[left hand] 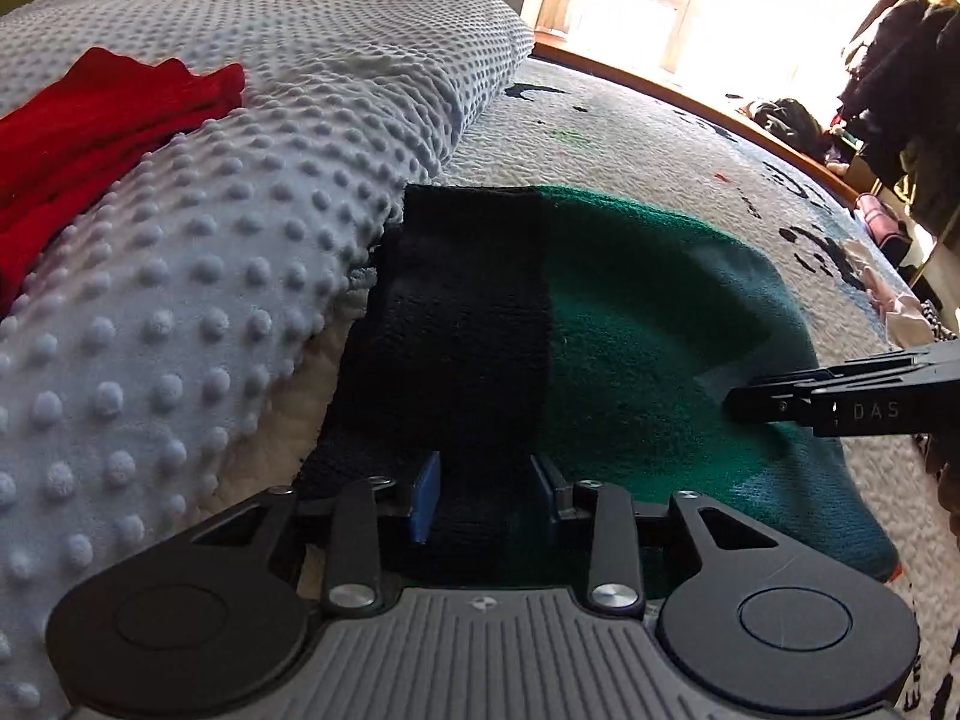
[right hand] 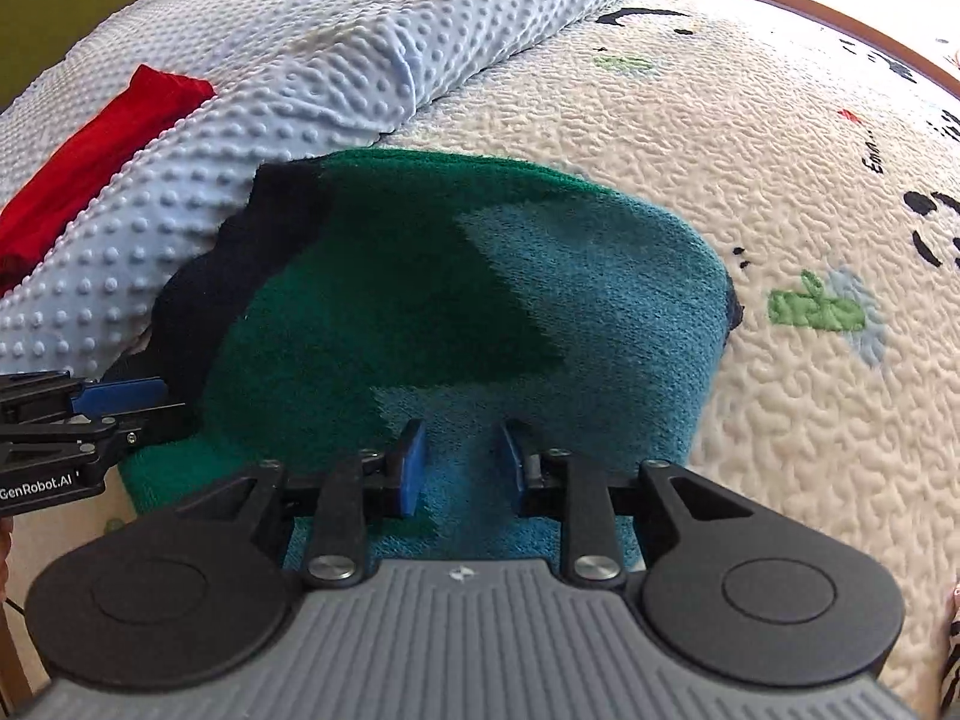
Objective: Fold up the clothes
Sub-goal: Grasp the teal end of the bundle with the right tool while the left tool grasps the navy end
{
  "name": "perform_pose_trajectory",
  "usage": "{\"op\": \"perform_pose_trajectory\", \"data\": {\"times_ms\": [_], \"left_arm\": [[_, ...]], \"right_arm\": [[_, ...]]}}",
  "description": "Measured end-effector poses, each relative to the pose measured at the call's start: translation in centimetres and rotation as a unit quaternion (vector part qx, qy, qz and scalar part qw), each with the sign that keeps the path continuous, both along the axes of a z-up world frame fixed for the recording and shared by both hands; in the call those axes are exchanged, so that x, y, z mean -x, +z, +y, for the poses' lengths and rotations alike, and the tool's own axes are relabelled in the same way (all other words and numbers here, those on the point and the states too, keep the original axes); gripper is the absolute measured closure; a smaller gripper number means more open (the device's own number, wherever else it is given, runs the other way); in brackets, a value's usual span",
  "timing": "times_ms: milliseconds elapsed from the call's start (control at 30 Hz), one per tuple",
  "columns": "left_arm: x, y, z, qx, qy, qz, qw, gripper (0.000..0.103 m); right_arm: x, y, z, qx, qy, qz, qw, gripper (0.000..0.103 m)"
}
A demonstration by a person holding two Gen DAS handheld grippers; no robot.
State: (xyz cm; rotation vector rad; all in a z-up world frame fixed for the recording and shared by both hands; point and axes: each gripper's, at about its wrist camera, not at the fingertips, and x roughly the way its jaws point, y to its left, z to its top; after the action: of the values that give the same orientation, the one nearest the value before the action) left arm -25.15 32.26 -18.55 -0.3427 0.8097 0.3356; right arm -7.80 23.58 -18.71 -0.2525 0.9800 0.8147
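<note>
Green, teal and black knitted sweater [right hand: 420,300] beside dotted grey blanket [right hand: 300,60], left gripper [left hand: 483,495] and right gripper [right hand: 462,462] both spread over it, pinching nothing.

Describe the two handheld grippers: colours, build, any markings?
Both match. The left gripper and right gripper have a ribbed grey body, two round black discs, black linkage arms with silver pivot screws, and blue pads on black fingers. Seen side-on, the right one carries white "DAS" lettering and the left one reads "GenRobot.AI". No cables or sleeves visible.
</note>
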Motion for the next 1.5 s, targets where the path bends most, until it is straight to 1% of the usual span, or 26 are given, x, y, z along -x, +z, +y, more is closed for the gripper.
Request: {"op": "perform_pose_trajectory", "data": {"times_ms": [33, 133, 167, 200, 233, 267, 300, 367, 433, 533, 633, 667, 767, 800, 867, 900, 1033, 1133, 1200, 1267, 1300, 1333, 1367, 1400, 1433, 1500], "left_arm": [[-0.3, 0.0, -0.2, -0.008, -0.004, 0.008, 0.9999, 0.066], [-1.5, 0.6, -0.2, -0.005, -0.002, 0.033, 0.9994, 0.066], [-1.8, 1.0, 0.2, 0.012, 0.007, 0.036, 0.9993, 0.065], [-1.6, 1.5, 0.8, 0.043, 0.022, 0.03, 0.9984, 0.06], [-1.2, 2.3, 1.6, 0.082, 0.039, 0.014, 0.9958, 0.053], [-0.8, 3.1, 2.2, 0.11, 0.048, -0.005, 0.9927, 0.051], [-0.4, 4.1, 2.6, 0.118, 0.052, -0.017, 0.9915, 0.047], [0.1, 5.8, 3.3, 0.118, 0.053, -0.03, 0.9911, 0.041], [-0.1, 6.3, 4.3, 0.119, 0.049, -0.018, 0.9916, 0.038], [-1.1, 6.2, 5.8, 0.111, 0.037, 0.007, 0.9932, 0.037], [-2.1, 5.1, 7.7, 0.131, 0.032, 0.017, 0.9907, 0.037], [-2.6, 4.5, 8.5, 0.144, 0.03, 0.019, 0.989, 0.037], [-4.2, 2.5, 10.9, 0.189, 0.01, 0.024, 0.9817, 0.037], [-4.7, 1.9, 11.6, 0.204, 0.0, 0.025, 0.9786, 0.037], [-5.8, 0.3, 13.2, 0.251, -0.025, 0.029, 0.9673, 0.037], [-6.3, -0.3, 13.9, 0.275, -0.037, 0.03, 0.9603, 0.037], [-7.3, -2.8, 16.9, 0.377, -0.053, 0.03, 0.9242, 0.036], [-7.6, -3.8, 17.8, 0.421, -0.058, 0.029, 0.9049, 0.033], [-8.0, -4.0, 18.0, 0.429, -0.075, 0.031, 0.8995, 0.032], [-8.1, -3.8, 18.2, 0.422, -0.078, 0.039, 0.9026, 0.035], [-8.2, -3.6, 18.2, 0.404, -0.074, 0.051, 0.9105, 0.045], [-8.2, -3.1, 18.0, 0.375, -0.07, 0.072, 0.9216, 0.062], [-8.2, -2.6, 17.5, 0.338, -0.075, 0.091, 0.9337, 0.066], [-8.0, -1.8, 16.7, 0.291, -0.086, 0.104, 0.9472, 0.067], [-7.7, -1.1, 15.8, 0.255, -0.096, 0.103, 0.9566, 0.064], [-7.6, -0.9, 14.5, 0.212, -0.109, 0.104, 0.9655, 0.06]], "right_arm": [[0.1, 0.0, 0.0, 0.004, 0.005, -0.004, 1.0, 0.075], [0.3, 0.4, 0.4, 0.02, 0.016, -0.008, 1.0, 0.074], [0.1, 0.9, 0.2, 0.018, 0.013, 0.004, 1.0, 0.073], [-0.2, 1.5, 0.0, 0.014, 0.01, 0.017, 1.0, 0.073], [-0.5, 2.3, -1.0, -0.008, -0.003, 0.034, 0.999, 0.072], [-0.7, 3.0, -2.4, -0.038, -0.019, 0.048, 0.998, 0.07], [-0.8, 3.7, -4.0, -0.063, -0.035, 0.056, 0.996, 0.065], [-1.0, 4.6, -7.1, -0.085, -0.063, 0.06, 0.993, 0.063], [-1.4, 4.5, -9.5, -0.091, -0.081, 0.073, 0.99, 0.063], [-2.2, 3.6, -12.0, -0.092, -0.113, 0.094, 0.985, 0.062], [-2.8, 2.3, -13.7, -0.112, -0.159, 0.127, 0.973, 0.061], [-3.0, 1.8, -14.1, -0.127, -0.174, 0.144, 0.966, 0.06], [-3.2, 0.4, -14.4, -0.173, -0.214, 0.188, 0.943, 0.047], [-3.4, -0.2, -14.5, -0.188, -0.23, 0.204, 0.933, 0.047], [-3.9, -1.7, -14.8, -0.217, -0.276, 0.246, 0.903, 0.047], [-4.1, -2.4, -14.9, -0.225, -0.297, 0.256, 0.892, 0.046], [-3.7, -4.7, -15.3, -0.259, -0.345, 0.294, 0.853, 0.045], [-2.9, -5.8, -15.6, -0.287, -0.379, 0.3, 0.827, 0.046], [-2.6, -6.1, -15.9, -0.304, -0.403, 0.31, 0.806, 0.046], [-2.5, -6.1, -15.7, -0.306, -0.405, 0.318, 0.801, 0.045], [-2.6, -6.0, -15.4, -0.297, -0.397, 0.321, 0.807, 0.045], [-2.6, -5.7, -15.1, -0.284, -0.388, 0.317, 0.818, 0.045], [-2.7, -5.4, -14.7, -0.27, -0.377, 0.312, 0.829, 0.045], [-2.8, -5.1, -14.4, -0.262, -0.37, 0.31, 0.836, 0.043], [-2.8, -5.0, -14.2, -0.258, -0.364, 0.311, 0.839, 0.042], [-3.0, -4.9, -13.8, -0.252, -0.35, 0.316, 0.845, 0.04]]}}
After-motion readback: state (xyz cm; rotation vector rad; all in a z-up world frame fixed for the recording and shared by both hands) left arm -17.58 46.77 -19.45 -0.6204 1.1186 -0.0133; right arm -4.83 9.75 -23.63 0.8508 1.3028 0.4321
